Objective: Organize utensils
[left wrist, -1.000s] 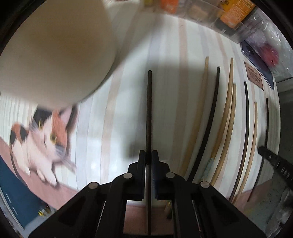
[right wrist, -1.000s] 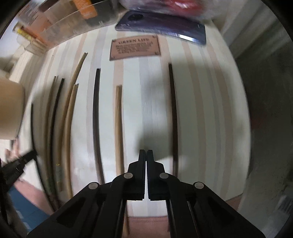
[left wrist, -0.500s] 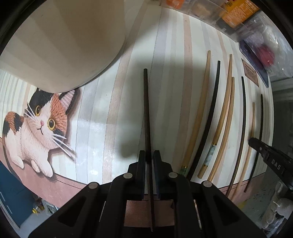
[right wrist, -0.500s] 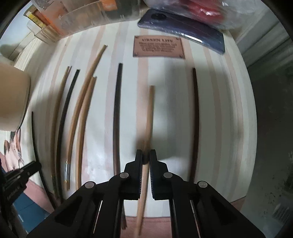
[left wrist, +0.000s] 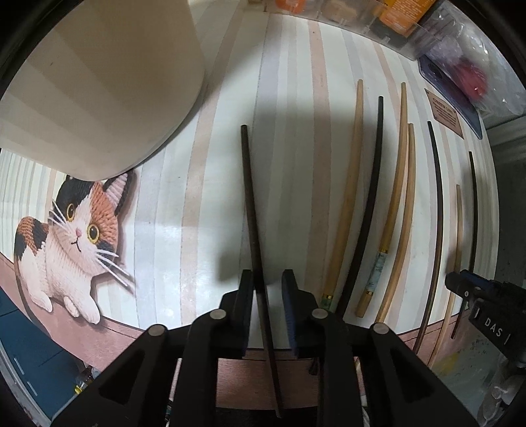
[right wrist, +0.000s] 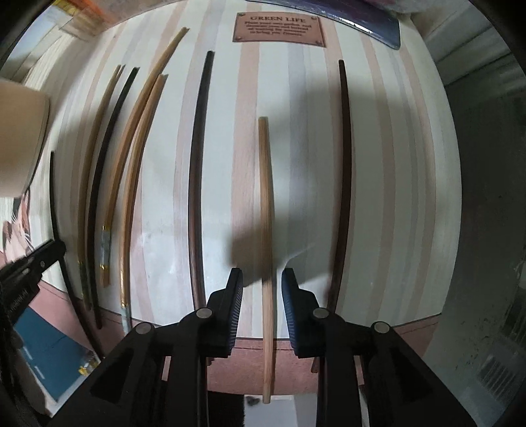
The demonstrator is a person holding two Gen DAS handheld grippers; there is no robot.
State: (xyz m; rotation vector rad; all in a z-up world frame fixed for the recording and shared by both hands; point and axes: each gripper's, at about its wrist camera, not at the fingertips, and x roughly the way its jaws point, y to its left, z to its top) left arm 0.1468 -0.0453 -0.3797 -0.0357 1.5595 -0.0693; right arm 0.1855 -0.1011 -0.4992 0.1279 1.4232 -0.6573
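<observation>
Several chopsticks, dark and light wood, lie side by side on a striped placemat [left wrist: 296, 98]. My left gripper [left wrist: 268, 282] is open, with a dark chopstick [left wrist: 251, 203] lying between its fingers, close to the left one. My right gripper [right wrist: 262, 279] is open, with a light wooden chopstick [right wrist: 266, 197] lying between its fingers on the placemat [right wrist: 296, 164]. The other gripper shows at the edge of each view, the right one in the left wrist view [left wrist: 483, 295] and the left one in the right wrist view [right wrist: 29, 262].
A large cream cylinder container [left wrist: 98, 82] stands at the left on the mat, above a cat picture [left wrist: 72, 236]. Clear boxes [left wrist: 361, 13], a dark phone [right wrist: 361, 16] and a plastic bag [left wrist: 470, 72] line the far edge. A brown "Green Life" label [right wrist: 279, 28] is printed on the mat.
Both grippers were shut on their chopsticks half a second ago and have now opened. The chopsticks lie on the mat between the fingers.
</observation>
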